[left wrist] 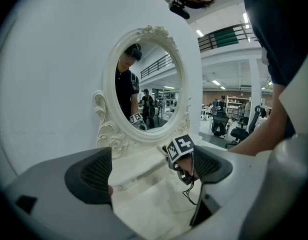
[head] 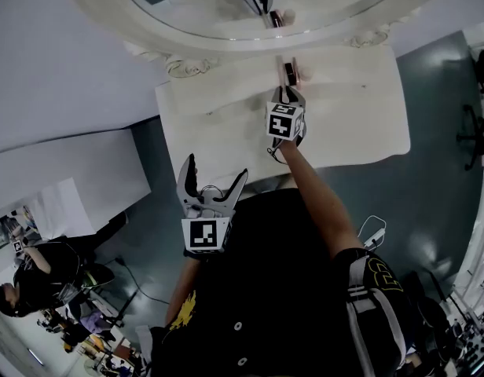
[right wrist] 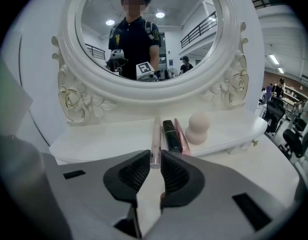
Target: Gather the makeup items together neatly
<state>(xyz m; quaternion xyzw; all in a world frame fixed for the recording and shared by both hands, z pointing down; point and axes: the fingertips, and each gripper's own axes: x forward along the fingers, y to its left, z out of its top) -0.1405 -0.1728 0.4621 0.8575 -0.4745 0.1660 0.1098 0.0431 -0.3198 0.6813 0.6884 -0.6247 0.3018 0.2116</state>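
Observation:
On the raised back shelf (right wrist: 94, 136) of the white dressing table lie a pale pink tube (right wrist: 155, 136), a black tube (right wrist: 171, 135), a thin pink pencil (right wrist: 182, 136) and a beige sponge (right wrist: 197, 127), side by side under the oval mirror (right wrist: 144, 34). My right gripper (right wrist: 155, 163) is shut on the near end of the pale pink tube, which rests on the shelf beside the black tube. In the head view the right gripper (head: 287, 95) sits just before the items (head: 289, 73). My left gripper (head: 215, 181) hangs open and empty at the table's front edge; its jaws (left wrist: 151, 171) hold nothing.
The white tabletop (head: 360, 116) stretches to both sides of the right gripper. A carved frame with rose ornaments (right wrist: 74, 101) borders the mirror. Drawer knobs (left wrist: 119, 187) sit below the shelf. Office chairs (left wrist: 241, 131) and people stand further back in the room.

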